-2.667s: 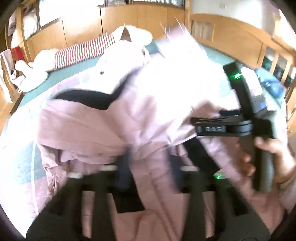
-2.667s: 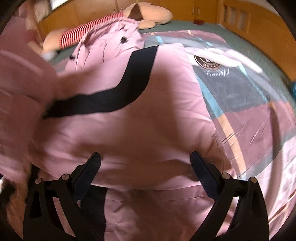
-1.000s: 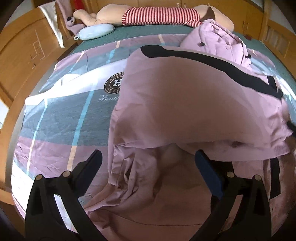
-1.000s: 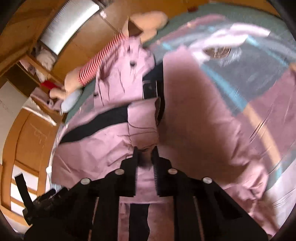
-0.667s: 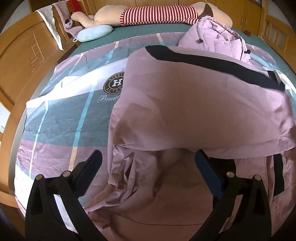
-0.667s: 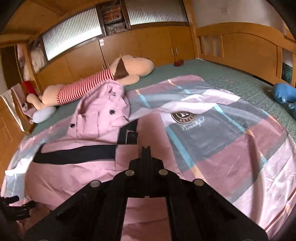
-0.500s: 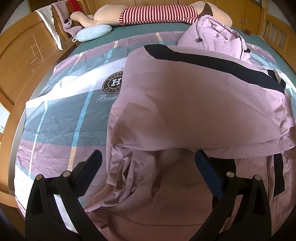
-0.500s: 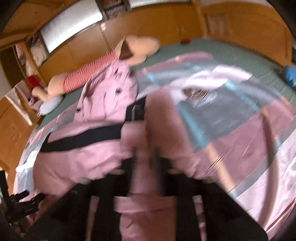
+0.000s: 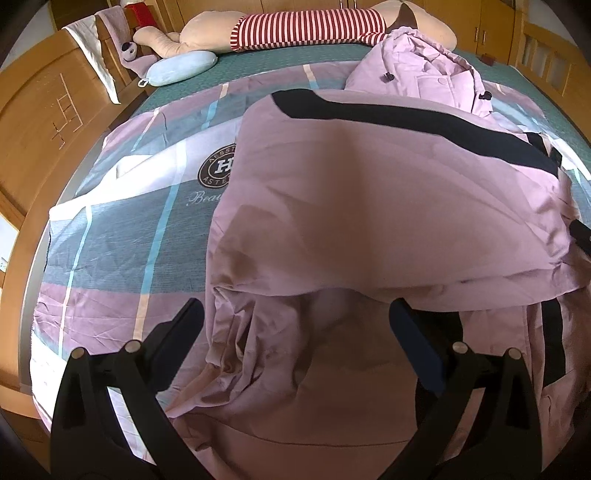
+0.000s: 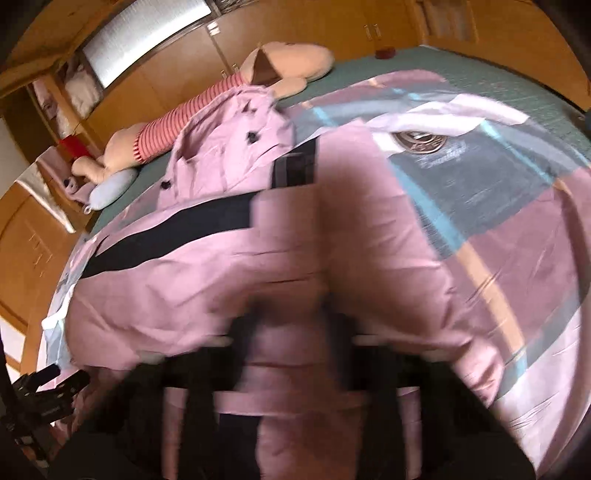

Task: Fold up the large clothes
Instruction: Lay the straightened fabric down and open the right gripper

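Left wrist view: my left gripper (image 9: 295, 325) has its jaws spread wide, nothing between them, hovering over the pink garment (image 9: 369, 206). That thing is spread across the bed (image 9: 110, 229), folded over on itself, with a black stripe (image 9: 406, 118) running toward 2 o'clock. At 10 o'clock the bedspread shows a round crest (image 9: 218, 166); I can read "H" and "ASTER", plus script starting "Bea". A striped plush toy (image 9: 306, 24) lies at 12 o'clock. On the right wrist view everything's motion-smeared; the right gripper (image 10: 291, 332) looks buried in pink cloth, but I can't tell whether it's clamped or apart.
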Available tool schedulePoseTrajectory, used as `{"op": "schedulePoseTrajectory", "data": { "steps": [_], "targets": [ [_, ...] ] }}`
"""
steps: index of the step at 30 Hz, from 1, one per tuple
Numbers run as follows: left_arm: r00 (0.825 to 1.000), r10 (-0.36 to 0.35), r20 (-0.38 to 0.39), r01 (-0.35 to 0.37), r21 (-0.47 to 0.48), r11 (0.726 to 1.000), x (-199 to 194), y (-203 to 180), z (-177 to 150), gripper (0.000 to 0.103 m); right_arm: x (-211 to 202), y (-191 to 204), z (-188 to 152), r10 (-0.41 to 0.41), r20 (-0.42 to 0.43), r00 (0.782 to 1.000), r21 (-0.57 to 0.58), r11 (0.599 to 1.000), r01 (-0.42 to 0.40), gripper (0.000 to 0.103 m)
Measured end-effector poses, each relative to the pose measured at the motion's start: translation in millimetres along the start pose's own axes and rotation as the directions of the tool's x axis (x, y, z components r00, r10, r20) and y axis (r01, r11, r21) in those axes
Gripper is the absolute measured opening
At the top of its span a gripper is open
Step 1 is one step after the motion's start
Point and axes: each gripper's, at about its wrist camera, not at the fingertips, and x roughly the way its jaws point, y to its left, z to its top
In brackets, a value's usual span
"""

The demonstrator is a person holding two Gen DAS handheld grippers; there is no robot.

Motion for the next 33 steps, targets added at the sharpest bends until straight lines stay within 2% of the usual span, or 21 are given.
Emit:
{"op": "schedulePoseTrajectory", "data": {
  "steps": [3,7,8,9,11,14,16,17,18,20,21,24,29,33],
  "targets": [
    [1.0,0.001,-0.001,-0.001,-0.002,1.0,0,0,0,0.101,-4,-13,3,0.044,0.009,0.999,0.072,0.996,-0.044,0.012],
    [1.0,0.007,-0.008,-0.007,-0.001,1.0,2,0,0,0.101,0,-12,2,0.024,-0.018,1.0,0.068,0.997,-0.023,0.014],
    [1.0,0.01,-0.01,-0.01,-0.001,1.0,2,0,0,0.101,1,-13,2,0.021,-0.026,0.999,0.072,0.997,-0.019,0.024],
    [1.0,0.011,-0.013,-0.011,0.0,1.0,3,0,0,0.101,3,-15,1,0.023,-0.044,0.999,0.084,0.996,-0.02,0.046],
    [1.0,0.012,-0.017,-0.012,0.001,1.0,4,-1,-1,0.101,6,-18,1,0.049,-0.063,0.997,0.114,0.993,-0.042,0.064],
    [1.0,0.012,-0.021,-0.012,0.004,1.0,5,-1,-1,0.101,9,-15,-1,0.083,-0.076,0.994,0.108,0.991,-0.074,0.08],
    [1.0,0.013,-0.021,-0.012,0.009,1.0,5,-2,-1,0.101,12,-7,-5,0.067,-0.073,0.995,0.069,0.996,-0.062,0.08],
    [1.0,0.013,-0.021,-0.013,0.01,1.0,6,-2,-1,0.101,12,-3,-6,0.076,-0.068,0.995,0.051,0.996,-0.072,0.074],
    [1.0,0.014,-0.021,-0.014,0.011,1.0,5,-3,-1,0.101,12,0,-7,0.097,-0.068,0.993,0.037,0.995,-0.095,0.05],
    [1.0,0.014,-0.021,-0.014,0.011,1.0,5,-3,-2,0.101,15,7,-9,0.143,-0.091,0.986,0.004,0.99,-0.143,0.028],
    [1.0,0.014,-0.021,-0.013,0.011,1.0,5,-3,-2,0.101,14,9,-10,0.135,-0.085,0.987,-0.009,0.991,-0.136,0.022],
    [1.0,0.013,-0.02,-0.013,0.011,1.0,5,-3,-1,0.101,8,14,-11,0.118,-0.047,0.992,-0.042,0.992,-0.12,0.014],
    [1.0,0.014,-0.022,-0.014,0.01,1.0,5,-5,-1,0.101,-10,17,-5,0.073,0.049,0.996,-0.071,0.995,-0.07,0.011],
    [1.0,0.011,-0.02,-0.011,0.012,1.0,3,-6,0,0.101,-31,16,6,0.022,0.159,0.987,-0.077,0.997,-0.01,0.01]
  ]
}}
